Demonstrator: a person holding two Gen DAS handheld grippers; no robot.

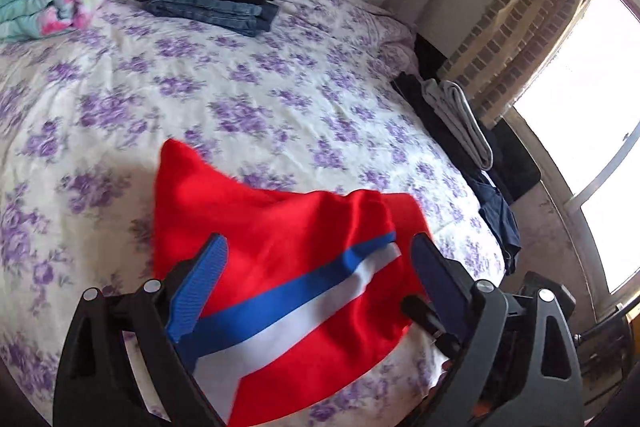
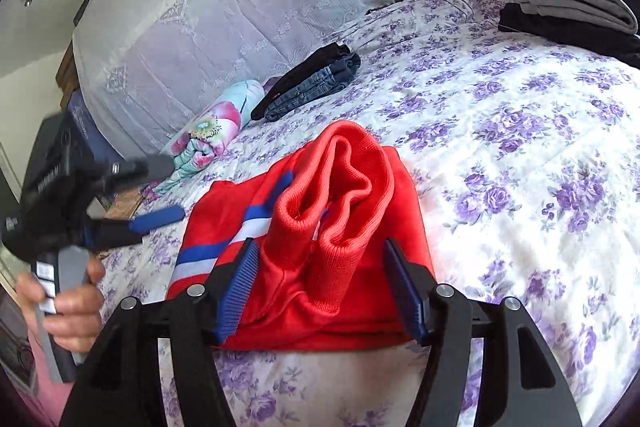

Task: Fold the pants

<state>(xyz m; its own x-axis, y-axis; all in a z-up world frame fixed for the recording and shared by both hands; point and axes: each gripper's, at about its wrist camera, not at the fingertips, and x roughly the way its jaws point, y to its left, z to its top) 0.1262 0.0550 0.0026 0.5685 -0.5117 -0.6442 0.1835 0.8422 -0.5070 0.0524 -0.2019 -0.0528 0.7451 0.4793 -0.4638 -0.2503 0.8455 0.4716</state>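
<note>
Red pants (image 2: 304,251) lay folded into a bundle at the near edge of the bed (image 2: 520,131), ribbed cuffs (image 2: 340,187) bulging on top. Your right tool (image 2: 320,283) stood spread, straddling the cuffs; your left tool (image 1: 316,271) was spread too, over the striped side (neither pinching cloth). Judgement: you should have pressed the cuffs flat before squaring the edges.
</note>
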